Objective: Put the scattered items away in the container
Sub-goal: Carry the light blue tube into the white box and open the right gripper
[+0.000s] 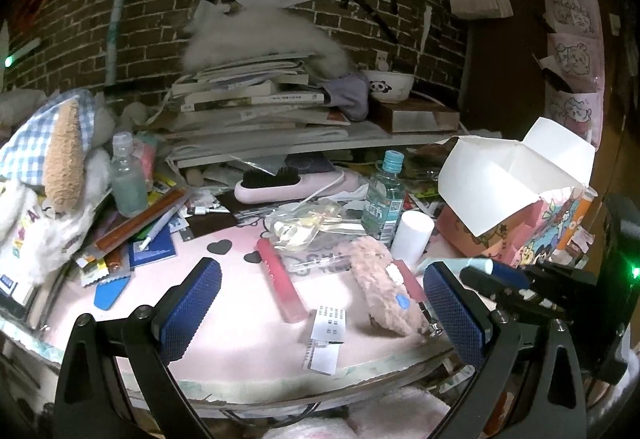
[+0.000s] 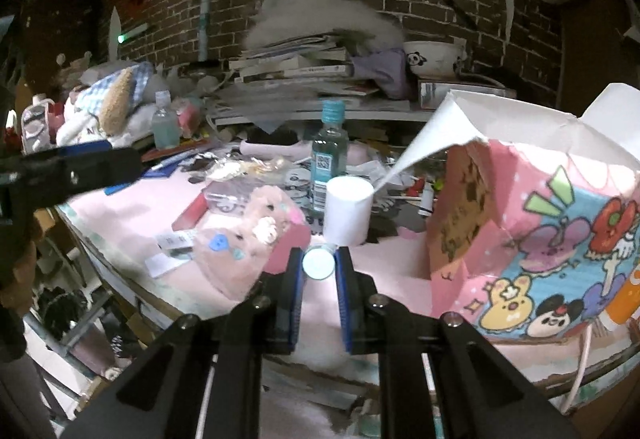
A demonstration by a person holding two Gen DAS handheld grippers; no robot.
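The container is a pink cartoon-printed box with open white flaps, at the right of the pink mat; it also shows in the left wrist view. My right gripper is shut on a pale blue tube, held just above the mat, left of the box. In the left wrist view the tube and right gripper show at the right. My left gripper is open and empty above the mat, over a pink stick, a fluffy pink pouch and a paper tag.
A white cup and a blue-capped bottle stand behind the tube. A pink hairbrush, clear pouch, plush toy, small bottle and a book stack crowd the back. The table edge is near.
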